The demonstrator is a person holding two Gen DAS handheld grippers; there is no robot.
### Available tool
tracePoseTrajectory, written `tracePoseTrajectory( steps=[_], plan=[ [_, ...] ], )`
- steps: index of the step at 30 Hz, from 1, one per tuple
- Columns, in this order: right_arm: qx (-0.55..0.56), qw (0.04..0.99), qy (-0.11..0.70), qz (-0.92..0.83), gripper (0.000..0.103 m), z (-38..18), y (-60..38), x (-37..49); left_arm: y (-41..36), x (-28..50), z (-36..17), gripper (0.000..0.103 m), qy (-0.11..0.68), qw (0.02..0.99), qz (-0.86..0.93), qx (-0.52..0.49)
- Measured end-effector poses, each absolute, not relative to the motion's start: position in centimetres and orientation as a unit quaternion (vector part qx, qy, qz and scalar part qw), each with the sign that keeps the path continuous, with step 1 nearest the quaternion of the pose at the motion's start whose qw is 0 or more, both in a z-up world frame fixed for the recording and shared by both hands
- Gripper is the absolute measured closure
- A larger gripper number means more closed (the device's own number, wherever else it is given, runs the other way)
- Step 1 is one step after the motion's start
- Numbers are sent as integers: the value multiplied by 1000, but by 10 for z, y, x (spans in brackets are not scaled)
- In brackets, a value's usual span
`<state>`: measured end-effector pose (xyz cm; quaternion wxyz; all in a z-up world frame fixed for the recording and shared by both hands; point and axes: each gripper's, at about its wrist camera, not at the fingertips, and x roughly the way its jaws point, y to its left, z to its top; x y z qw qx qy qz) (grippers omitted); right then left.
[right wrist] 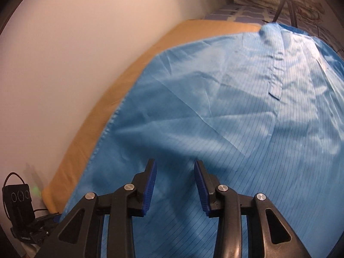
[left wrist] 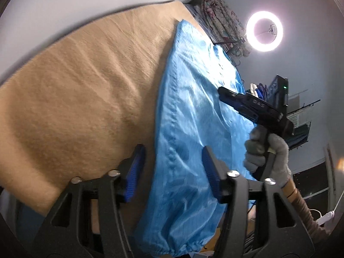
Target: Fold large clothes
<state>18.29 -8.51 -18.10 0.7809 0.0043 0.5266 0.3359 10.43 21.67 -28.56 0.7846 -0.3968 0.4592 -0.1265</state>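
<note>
While it lies spread over the tan blanket [right wrist: 120, 86] on the bed, the one blue garment [right wrist: 215, 107] shows fine pinstripes, creases and a placket. Both the left hand-held gripper [left wrist: 173, 172] and right hand-held gripper [right wrist: 175, 185] hover released, grasping nothing.

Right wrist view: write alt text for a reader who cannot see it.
A large light-blue pinstriped garment lies spread over a tan blanket beside a pale wall, filling most of the view. The right tool hangs just above the cloth, its blue-padded fingers apart with nothing between them. A small black device sits at lower left.
</note>
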Motion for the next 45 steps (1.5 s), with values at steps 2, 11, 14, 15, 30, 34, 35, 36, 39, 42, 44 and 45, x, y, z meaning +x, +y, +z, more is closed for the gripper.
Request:
tracePoseTrajectory(
  steps=[2,11,14,15,30,34,35,36,39,42,44,45],
  plan=[
    [17,772,540,335,65,-194,-84,187,211,109,-287,90,466,782,-128,-393],
    [-2,775,534,338,44,-181,-70,186,189,101,-253,100,436,838,-95,-313],
    [-5,779,517,355,21,-159,-53,183,179,103,-246,100,434,851,-92,-281],
    [-9,777,516,361,21,-153,-44,182,175,103,-244,100,433,854,-90,-273],
    [-101,767,544,325,36,-160,63,176,150,105,-238,101,426,870,-87,-233],
    [-132,762,554,307,69,-176,72,173,143,109,-234,101,424,874,-87,-220],
    [-133,762,555,305,73,-177,72,172,140,107,-231,101,423,876,-88,-215],
    [-132,763,554,304,81,-177,71,172,137,107,-229,101,422,878,-89,-209],
    [-113,763,558,306,98,-175,62,173,127,106,-220,101,418,883,-94,-191],
    [-87,765,555,315,103,-168,50,177,115,105,-211,101,413,889,-100,-173],
    [-60,766,553,322,103,-161,35,180,107,108,-206,101,411,891,-104,-161],
    [-45,768,550,326,103,-157,27,182,101,108,-203,101,409,893,-107,-153]
  ],
)
